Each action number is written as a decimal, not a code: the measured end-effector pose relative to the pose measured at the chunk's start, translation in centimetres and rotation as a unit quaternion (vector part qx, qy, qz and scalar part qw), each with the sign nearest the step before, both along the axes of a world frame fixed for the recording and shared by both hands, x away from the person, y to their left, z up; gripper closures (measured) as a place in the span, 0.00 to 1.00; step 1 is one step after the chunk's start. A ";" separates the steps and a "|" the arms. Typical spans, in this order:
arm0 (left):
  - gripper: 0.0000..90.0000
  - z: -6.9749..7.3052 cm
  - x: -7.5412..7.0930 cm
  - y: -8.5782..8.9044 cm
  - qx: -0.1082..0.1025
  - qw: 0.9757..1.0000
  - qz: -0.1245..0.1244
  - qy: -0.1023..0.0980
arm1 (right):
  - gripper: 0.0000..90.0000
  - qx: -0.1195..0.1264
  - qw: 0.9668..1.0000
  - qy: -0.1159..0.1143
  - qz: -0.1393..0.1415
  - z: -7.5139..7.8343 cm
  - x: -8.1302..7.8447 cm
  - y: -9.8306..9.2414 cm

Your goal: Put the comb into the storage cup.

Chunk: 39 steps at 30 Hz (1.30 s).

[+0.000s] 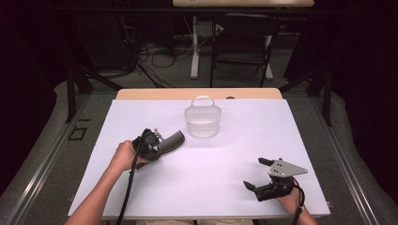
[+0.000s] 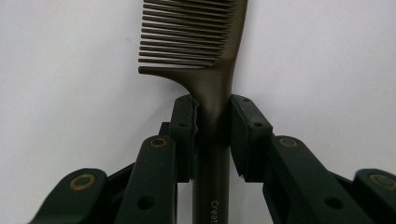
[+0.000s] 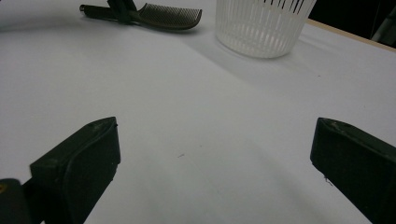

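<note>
A dark brown comb (image 1: pixel 172 139) lies low over the white table sheet, left of centre, its toothed end toward the basket. My left gripper (image 1: pixel 159 146) is shut on the comb's handle (image 2: pixel 212 116); both pads (image 2: pixel 184 135) press its sides just below the teeth. A white slatted basket (image 1: pixel 202 120) with a raised handle stands at the middle back, a short way right of the comb's tip. My right gripper (image 1: pixel 257 174) rests open near the front right corner, nothing between its fingers (image 3: pixel 84 158). From there the comb (image 3: pixel 168 16) and the basket (image 3: pixel 261 25) show far ahead.
The white sheet (image 1: pixel 220 164) covers most of the table; a wooden strip (image 1: pixel 197 93) shows along the far edge. A folding chair (image 1: pixel 244 42) and cables stand on the floor behind. Bare sheet lies between the two grippers.
</note>
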State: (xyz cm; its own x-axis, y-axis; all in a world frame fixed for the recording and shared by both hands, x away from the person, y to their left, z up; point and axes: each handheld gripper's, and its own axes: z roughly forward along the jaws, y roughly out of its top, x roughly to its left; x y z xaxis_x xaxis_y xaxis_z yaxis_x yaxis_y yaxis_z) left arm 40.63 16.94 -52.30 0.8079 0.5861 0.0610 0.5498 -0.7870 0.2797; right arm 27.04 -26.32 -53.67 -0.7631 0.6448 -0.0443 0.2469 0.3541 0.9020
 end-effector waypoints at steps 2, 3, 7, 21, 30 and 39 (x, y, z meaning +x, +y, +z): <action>0.80 0.2 -0.1 0.2 -0.006 1.000 0.001 -0.001 | 0.01 0.000 1.000 0.000 0.000 0.0 0.0 0.0; 0.80 0.3 -0.3 0.3 -0.012 1.000 0.005 -0.002 | 0.01 -0.001 1.000 -0.001 0.000 0.0 0.0 0.0; 0.80 0.6 -0.5 0.7 -0.024 1.000 0.008 -0.011 | 0.01 -0.004 1.000 0.005 -0.001 0.0 0.0 0.0; 0.80 1.0 -1.3 1.6 -0.085 0.995 0.029 -0.037 | 0.02 -0.002 1.000 -0.001 -0.001 0.0 0.0 0.0; 0.80 1.3 -1.9 2.3 -0.114 0.991 0.043 -0.056 | 0.01 -0.003 1.000 -0.001 -0.002 0.0 -0.1 -0.1; 0.80 1.5 -2.5 2.8 -0.150 0.984 0.061 -0.077 | 0.01 -0.003 1.000 0.000 -0.002 0.0 0.0 0.0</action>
State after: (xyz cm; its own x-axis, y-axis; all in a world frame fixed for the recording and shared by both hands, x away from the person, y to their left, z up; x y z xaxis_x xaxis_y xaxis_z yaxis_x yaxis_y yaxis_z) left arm 38.10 19.76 -50.76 0.7247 0.6890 -0.0132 0.5685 -0.5869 0.5764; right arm 27.01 -26.34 -53.65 -0.7606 0.6475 -0.0481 0.2485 0.3587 0.8998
